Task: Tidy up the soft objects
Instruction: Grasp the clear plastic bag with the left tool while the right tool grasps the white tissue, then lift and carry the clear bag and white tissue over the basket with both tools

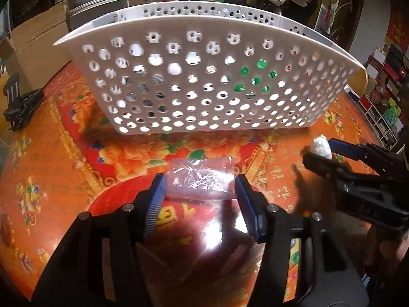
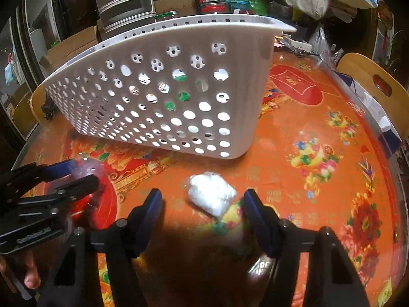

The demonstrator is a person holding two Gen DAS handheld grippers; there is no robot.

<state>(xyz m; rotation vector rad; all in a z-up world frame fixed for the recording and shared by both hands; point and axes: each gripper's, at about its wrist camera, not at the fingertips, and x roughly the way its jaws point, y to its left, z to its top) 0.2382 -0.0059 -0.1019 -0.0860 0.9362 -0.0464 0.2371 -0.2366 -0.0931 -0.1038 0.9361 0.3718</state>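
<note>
A white perforated basket (image 1: 199, 76) stands on the orange patterned table (image 1: 64, 140); it also shows in the right wrist view (image 2: 163, 94). Green and other items show through its holes. My left gripper (image 1: 199, 181) is open, its blue pads on either side of a clear plastic packet (image 1: 202, 176) lying on the table. My right gripper (image 2: 203, 197) is open around a white soft wad in clear wrap (image 2: 211, 194). The right gripper (image 1: 324, 151) and the wad (image 1: 320, 146) also show in the left wrist view. The left gripper (image 2: 74, 171) shows at the left of the right wrist view.
A black clamp-like object (image 1: 18, 105) lies at the table's left edge. Cardboard boxes (image 1: 33, 38), stacked drawers (image 2: 125, 2) and bags stand behind the basket. A wooden chair back (image 2: 378, 84) is at the right. A red disc shape (image 2: 296, 87) is printed on the tablecloth.
</note>
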